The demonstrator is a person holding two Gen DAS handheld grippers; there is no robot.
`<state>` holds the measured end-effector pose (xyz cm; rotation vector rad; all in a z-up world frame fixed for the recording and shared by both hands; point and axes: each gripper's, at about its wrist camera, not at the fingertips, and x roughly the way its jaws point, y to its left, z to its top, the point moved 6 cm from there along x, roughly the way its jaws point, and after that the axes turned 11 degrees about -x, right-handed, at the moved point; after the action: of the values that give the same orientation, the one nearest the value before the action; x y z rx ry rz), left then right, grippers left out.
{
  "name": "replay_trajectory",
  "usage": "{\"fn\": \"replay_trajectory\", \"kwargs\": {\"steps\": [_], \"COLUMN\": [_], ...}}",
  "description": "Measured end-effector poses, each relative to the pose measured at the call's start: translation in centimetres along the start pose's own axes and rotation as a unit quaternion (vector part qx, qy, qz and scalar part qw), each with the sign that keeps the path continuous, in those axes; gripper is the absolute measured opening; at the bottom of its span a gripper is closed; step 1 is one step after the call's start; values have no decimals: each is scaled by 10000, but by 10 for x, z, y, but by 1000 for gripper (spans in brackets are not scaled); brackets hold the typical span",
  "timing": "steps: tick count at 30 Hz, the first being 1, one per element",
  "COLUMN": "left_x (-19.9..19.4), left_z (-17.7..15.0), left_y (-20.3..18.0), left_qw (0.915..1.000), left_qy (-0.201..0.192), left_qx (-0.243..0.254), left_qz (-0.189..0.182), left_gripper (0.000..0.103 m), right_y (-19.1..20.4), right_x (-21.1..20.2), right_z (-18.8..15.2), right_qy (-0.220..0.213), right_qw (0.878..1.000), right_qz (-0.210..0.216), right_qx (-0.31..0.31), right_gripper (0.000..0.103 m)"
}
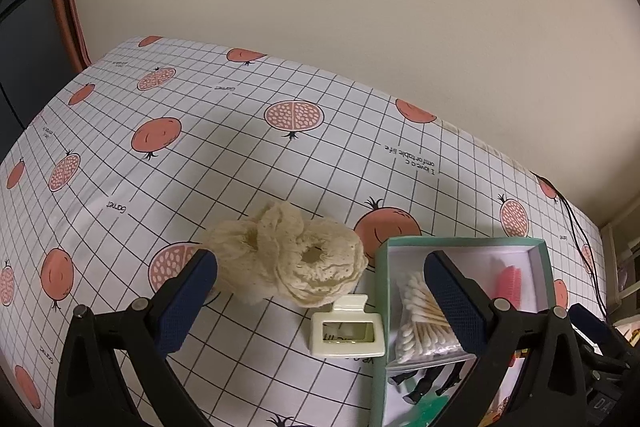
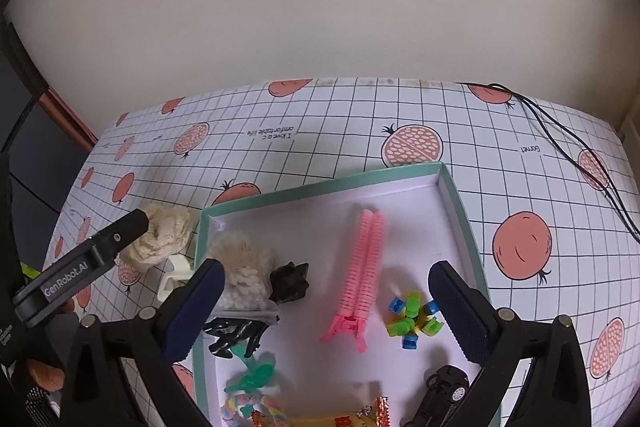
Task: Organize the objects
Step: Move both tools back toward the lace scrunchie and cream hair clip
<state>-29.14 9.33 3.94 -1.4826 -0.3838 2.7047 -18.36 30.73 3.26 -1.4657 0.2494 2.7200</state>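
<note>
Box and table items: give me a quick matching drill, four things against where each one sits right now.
Things:
1. scrunchie
2. hair clip
3. pink curler
4. toy car

Places:
A. middle of the box
B. near right corner of the box
C. on the tablecloth, beside the box wall
D. on the tablecloth, left of the clip

Pairs: 1-D, 2-C, 3-A, 4-B

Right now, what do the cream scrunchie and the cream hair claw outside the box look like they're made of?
The scrunchie looks like soft lace or crocheted fabric, matte: ruffled, holey edges. The hair claw looks like hard moulded plastic, glossy: smooth faces with light sheen, though resin can't be ruled out.
</note>
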Motion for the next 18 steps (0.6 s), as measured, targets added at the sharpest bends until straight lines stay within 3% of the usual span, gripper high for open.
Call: {"fn": "replay_trajectory", "kwargs": {"steps": [9,18], "left_x": [-1,-3], "left_z": [12,24], "left_y": [31,72], "left_qw": [9997,9985], "left_qy": [-16,17], "left_qx": [-235,-486], "left_qz": [65,267], "left_gripper": [103,103], "right_y": [28,86], "right_x": [0,11], "right_z": [8,11], "right_qy": [-92,-95], "right_qw": [9996,9965], "right_qz": [170,461], "right_qx": [-210,-693], "right_gripper": [103,103]}}
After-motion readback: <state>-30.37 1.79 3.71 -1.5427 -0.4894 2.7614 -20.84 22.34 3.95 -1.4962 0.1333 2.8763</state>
